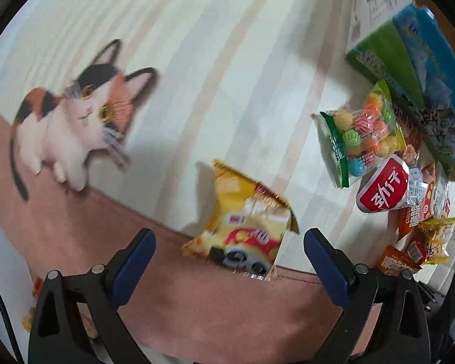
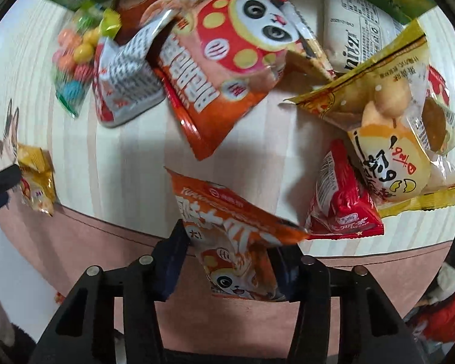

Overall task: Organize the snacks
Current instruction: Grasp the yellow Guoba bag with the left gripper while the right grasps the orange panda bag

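Note:
A yellow snack bag (image 1: 245, 227) lies at the edge of the striped tablecloth (image 1: 227, 75). My left gripper (image 1: 229, 242) points down over it, open, with the bag between its blue pads (image 1: 142, 245) and a gap on each side. In the right wrist view an orange packet with a cartoon animal (image 2: 227, 242) sits tilted between the fingers of my right gripper (image 2: 230, 254), which is shut on it. The left pad (image 2: 176, 251) presses its edge; the other pad is hidden behind the packet. The yellow bag (image 2: 36, 179) shows at far left, with a left finger beside it.
A heap of snacks lies beyond: a clear bag of coloured candy balls (image 1: 361, 139), a red and white packet (image 1: 382, 188), an orange panda bag (image 2: 227, 60), a yellow egg-snack bag (image 2: 388, 139), a small red packet (image 2: 342, 200). A green and blue box (image 1: 409, 60) stands behind. A cat picture (image 1: 75, 121) is printed on the cloth.

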Demonstrator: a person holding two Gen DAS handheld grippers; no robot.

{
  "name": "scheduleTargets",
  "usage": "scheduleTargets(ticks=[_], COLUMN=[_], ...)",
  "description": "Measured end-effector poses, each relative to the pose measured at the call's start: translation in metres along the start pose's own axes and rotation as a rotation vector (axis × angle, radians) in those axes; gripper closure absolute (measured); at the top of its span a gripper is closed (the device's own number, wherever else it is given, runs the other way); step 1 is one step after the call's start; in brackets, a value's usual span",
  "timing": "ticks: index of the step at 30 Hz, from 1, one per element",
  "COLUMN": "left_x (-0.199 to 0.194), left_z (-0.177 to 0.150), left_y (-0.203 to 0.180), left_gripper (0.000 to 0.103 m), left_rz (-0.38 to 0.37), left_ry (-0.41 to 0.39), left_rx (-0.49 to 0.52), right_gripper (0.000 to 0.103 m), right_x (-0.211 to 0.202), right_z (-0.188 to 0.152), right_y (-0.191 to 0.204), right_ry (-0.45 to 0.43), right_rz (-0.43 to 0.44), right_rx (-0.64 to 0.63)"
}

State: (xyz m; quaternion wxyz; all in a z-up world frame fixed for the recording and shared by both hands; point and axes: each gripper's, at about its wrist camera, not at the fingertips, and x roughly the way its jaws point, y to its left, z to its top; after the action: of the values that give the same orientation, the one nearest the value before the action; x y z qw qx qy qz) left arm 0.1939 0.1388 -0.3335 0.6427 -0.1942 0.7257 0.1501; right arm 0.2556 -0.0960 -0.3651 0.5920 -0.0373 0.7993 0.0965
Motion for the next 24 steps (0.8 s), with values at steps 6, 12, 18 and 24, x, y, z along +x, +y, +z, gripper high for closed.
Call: scheduleTargets(ticks=[6,12,18,24], left_x=[0.026,0.040,0.044,0.038], left_z=[0.006,0.002,-0.004,-0.021], left_y=[-0.014,-0.028,-0.025,-0.032], left_gripper=[0.003,0.035,0.044,0.053], left_rz=[0.052,0.072,0.069,0.082], left_ry=[0.055,0.076,0.084,0.075], left_rx=[0.100,0.155,0.156,0.157], right_gripper=[0.051,0.046,0.043,0.049], right_x=[-0.012,-0.012,-0.012,-0.004], right_z=[0.020,0.032,0.032,0.011], right_y=[-0.020,-0.030,-0.042,-0.026], right_ry=[0.028,0.067,0.085,0.058], right_rz=[0.034,0.042,0.056,0.020], right_rx=[0.042,0.057,0.082,0.073])
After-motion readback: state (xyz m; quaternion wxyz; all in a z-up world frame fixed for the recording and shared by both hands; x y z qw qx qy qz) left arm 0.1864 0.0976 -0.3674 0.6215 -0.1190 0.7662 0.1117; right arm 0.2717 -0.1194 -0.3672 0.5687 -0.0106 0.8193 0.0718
